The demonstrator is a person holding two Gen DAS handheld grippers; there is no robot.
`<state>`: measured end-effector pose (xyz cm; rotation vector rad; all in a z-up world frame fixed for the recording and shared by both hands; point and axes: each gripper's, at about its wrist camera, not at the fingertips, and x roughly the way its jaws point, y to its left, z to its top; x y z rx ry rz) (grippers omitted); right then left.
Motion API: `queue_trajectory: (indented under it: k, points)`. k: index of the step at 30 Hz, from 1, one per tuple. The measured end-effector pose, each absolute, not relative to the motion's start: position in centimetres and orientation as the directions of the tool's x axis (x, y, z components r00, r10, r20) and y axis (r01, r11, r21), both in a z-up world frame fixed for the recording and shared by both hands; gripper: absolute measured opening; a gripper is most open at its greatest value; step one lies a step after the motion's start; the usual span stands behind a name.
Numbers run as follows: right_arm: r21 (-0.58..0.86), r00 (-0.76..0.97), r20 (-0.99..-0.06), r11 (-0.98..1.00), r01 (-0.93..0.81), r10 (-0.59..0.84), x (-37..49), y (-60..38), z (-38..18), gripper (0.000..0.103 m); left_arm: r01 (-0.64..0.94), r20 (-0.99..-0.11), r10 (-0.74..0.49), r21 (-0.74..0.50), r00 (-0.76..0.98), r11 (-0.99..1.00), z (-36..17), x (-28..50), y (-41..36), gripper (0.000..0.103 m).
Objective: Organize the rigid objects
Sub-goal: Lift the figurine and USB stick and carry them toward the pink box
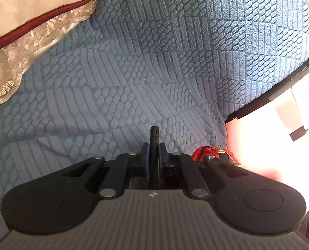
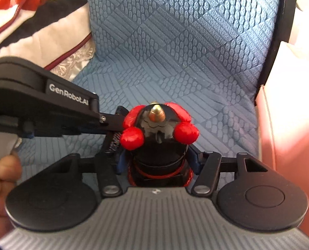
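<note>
Rigid objects here are two: a black figurine and a thin black rod, both held over a blue textured cushion (image 2: 175,41) that fills most of each view. At the cushion's far left lies a cream pillow (image 2: 39,41) with a dark red piped edge and lace trim; a red, white and black cloth (image 2: 25,2) sits behind it. The right gripper (image 2: 156,162) is clamped on the black figurine (image 2: 157,145), which stands upright between its blue pads and carries red rounded parts at its sides and a brass-coloured tip on top. The left gripper (image 1: 153,154) is closed on the thin black rod (image 1: 154,141), whose ribbed end pokes out past the fingertips. In the right wrist view the left gripper reaches in from the left, its tip just beside the figurine; whether they touch cannot be told. A hand (image 2: 0,187) grips that tool's handle.
</note>
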<state>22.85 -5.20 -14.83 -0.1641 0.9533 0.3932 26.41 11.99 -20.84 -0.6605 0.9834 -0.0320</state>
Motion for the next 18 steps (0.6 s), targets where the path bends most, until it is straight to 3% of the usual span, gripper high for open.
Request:
queue_trajectory:
  k: [18]
  points:
    - [0.068,0.56,-0.805,0.968,-0.24,0.195,18.6,-8.8,-10.4,0.056,-0.149,-0.735,-0.286,-0.465,0.615,0.873,-15.8,21.9,10.6,0.011]
